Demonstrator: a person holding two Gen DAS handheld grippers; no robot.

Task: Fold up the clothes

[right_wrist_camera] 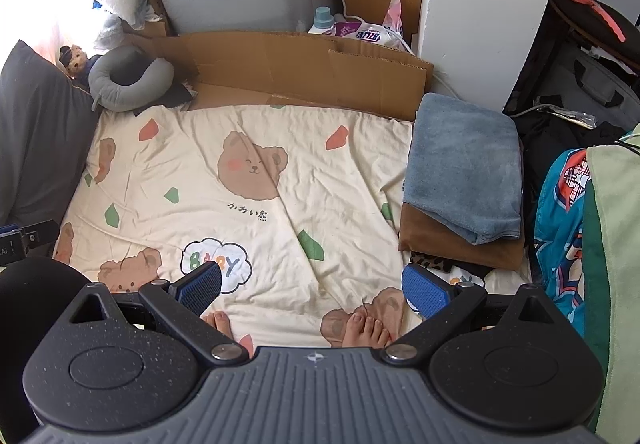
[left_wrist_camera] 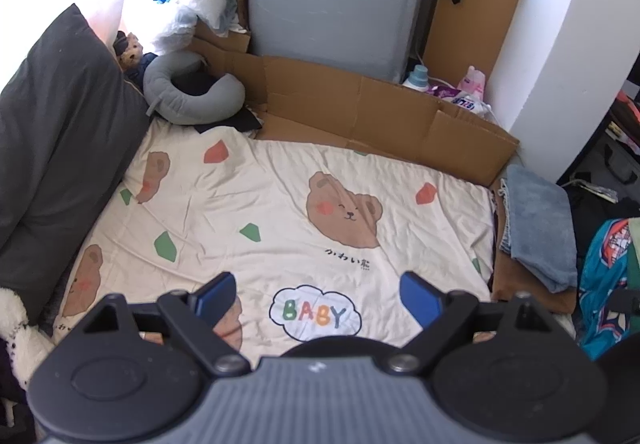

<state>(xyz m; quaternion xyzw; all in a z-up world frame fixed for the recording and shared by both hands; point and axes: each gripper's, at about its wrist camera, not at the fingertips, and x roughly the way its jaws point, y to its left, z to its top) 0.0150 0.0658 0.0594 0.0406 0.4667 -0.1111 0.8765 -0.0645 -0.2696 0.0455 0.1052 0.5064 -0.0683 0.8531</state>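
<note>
With both the left hand-held gripper [left_wrist_camera: 316, 298] and right hand-held gripper [right_wrist_camera: 312, 290] spread and empty over the bed [right_wrist_camera: 280, 204], reaching for the folded clothes stack [right_wrist_camera: 464, 180] could topple it.

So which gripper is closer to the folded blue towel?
Right. The right gripper hovers open with the blue towel just beyond its right side. The left gripper is further left over the bear sheet, towel at the far right edge.
</note>
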